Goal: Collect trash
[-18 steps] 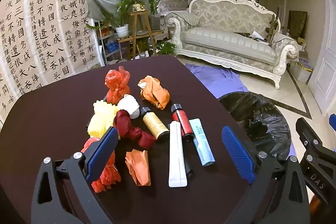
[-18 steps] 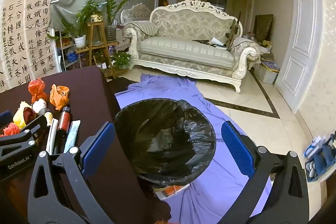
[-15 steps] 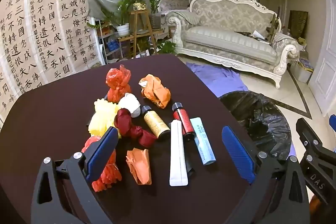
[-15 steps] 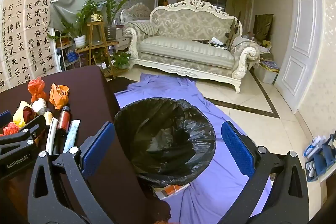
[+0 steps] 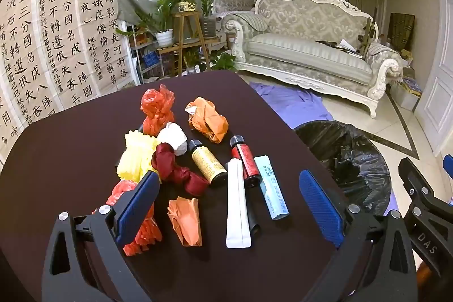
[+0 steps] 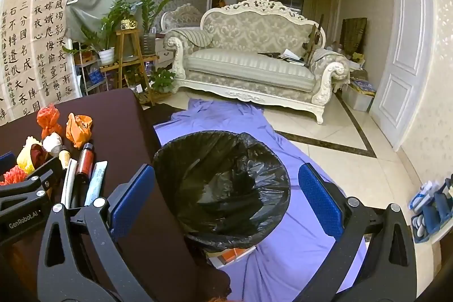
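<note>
On the dark round table (image 5: 70, 160) the trash lies uncollected in a loose pile. From left to right there are a red netted wad (image 5: 141, 228) under the left gripper's near finger, a yellow foam wad (image 5: 136, 157), a maroon cloth (image 5: 178, 171), an orange wrapper (image 5: 185, 221), a gold bottle (image 5: 208, 166), a white tube (image 5: 237, 205), a red bottle (image 5: 245, 160) and a pale blue packet (image 5: 271, 188). The left gripper (image 5: 226, 200) hovers above them, jaws wide apart and holding nothing. To the right, off the table's edge, the black-lined bin (image 6: 223, 186) appears empty. The right gripper (image 6: 223, 200) hangs over it, also spread and empty. Judging by this, collecting has barely begun and every piece remains.
</note>
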{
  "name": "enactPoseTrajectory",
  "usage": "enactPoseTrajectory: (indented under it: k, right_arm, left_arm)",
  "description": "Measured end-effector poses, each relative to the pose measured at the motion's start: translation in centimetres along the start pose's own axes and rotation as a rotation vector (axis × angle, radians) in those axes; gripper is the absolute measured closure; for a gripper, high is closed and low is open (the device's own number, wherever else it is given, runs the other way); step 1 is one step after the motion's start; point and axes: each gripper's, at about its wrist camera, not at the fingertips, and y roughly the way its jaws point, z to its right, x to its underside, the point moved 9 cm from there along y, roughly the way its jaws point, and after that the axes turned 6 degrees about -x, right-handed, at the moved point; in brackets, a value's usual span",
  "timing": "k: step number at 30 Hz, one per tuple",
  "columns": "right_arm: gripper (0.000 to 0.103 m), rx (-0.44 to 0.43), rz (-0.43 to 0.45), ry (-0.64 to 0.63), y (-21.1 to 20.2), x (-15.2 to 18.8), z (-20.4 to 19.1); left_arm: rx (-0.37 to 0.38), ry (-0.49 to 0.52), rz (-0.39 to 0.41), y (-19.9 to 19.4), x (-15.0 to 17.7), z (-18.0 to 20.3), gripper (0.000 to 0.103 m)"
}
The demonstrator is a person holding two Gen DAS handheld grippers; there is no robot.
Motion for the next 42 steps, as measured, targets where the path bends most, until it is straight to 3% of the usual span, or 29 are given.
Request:
enactPoseTrajectory:
  k: [42]
  right_arm:
    - [0.004, 0.008, -0.007, 0.013, -0.5, -0.2, 0.4]
  left_arm:
    - [0.007, -0.003, -0.025, 1.1, 1.0, 1.0, 0.007]
